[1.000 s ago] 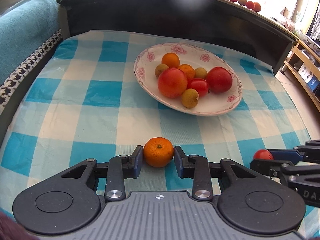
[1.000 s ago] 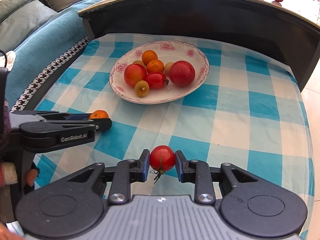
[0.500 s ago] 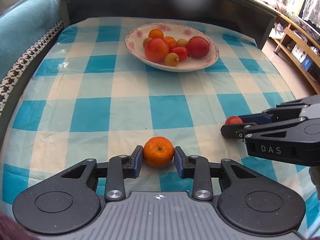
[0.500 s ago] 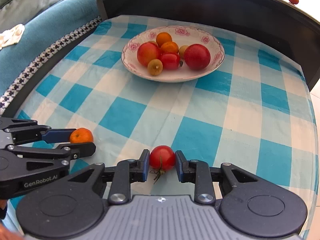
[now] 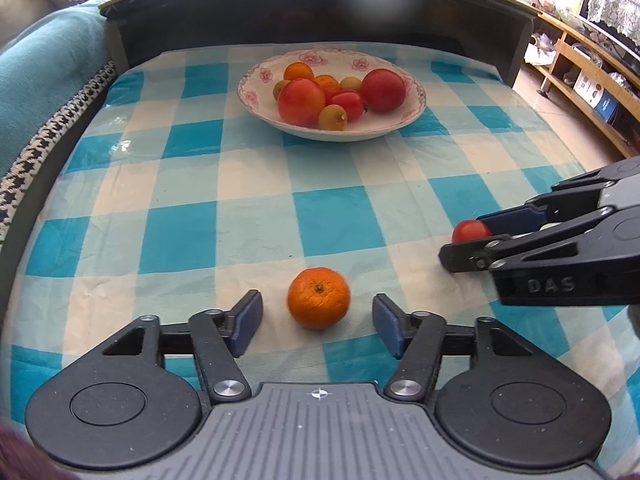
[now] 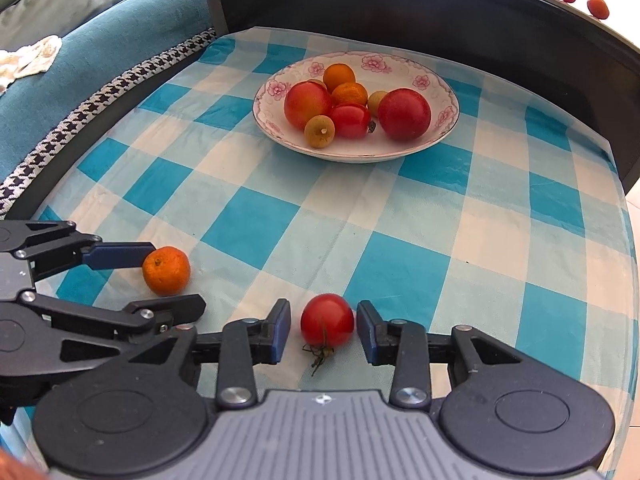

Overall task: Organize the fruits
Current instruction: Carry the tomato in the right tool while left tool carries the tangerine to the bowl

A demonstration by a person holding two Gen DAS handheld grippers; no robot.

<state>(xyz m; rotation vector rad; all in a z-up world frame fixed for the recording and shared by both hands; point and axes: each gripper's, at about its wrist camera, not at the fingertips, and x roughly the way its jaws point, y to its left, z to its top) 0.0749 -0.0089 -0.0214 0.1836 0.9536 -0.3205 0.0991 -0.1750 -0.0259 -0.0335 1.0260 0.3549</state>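
An orange mandarin [image 5: 318, 298] lies on the blue-and-white checked cloth between the jaws of my left gripper [image 5: 316, 322]. Those jaws are opening and clear gaps show on both sides of the fruit. A small red tomato [image 6: 327, 320] with a green stem rests on the cloth between the jaws of my right gripper [image 6: 323, 330], which are also opening, with a narrow gap on each side. The same mandarin [image 6: 166, 270] and left gripper [image 6: 150, 276] appear at the left of the right wrist view; the tomato [image 5: 470, 231] shows at the right of the left wrist view.
A white floral plate [image 5: 412, 114] at the back of the table holds several tomatoes, mandarins and small yellow-green fruits. A dark raised ledge [image 6: 400, 4] runs behind it with more small fruits on top. A teal sofa [image 6: 100, 28] borders the left side.
Both grippers pulled back from the plate toward the near side of the cloth. Both then opened, letting go of the mandarin and the tomato, which now rest on the cloth.
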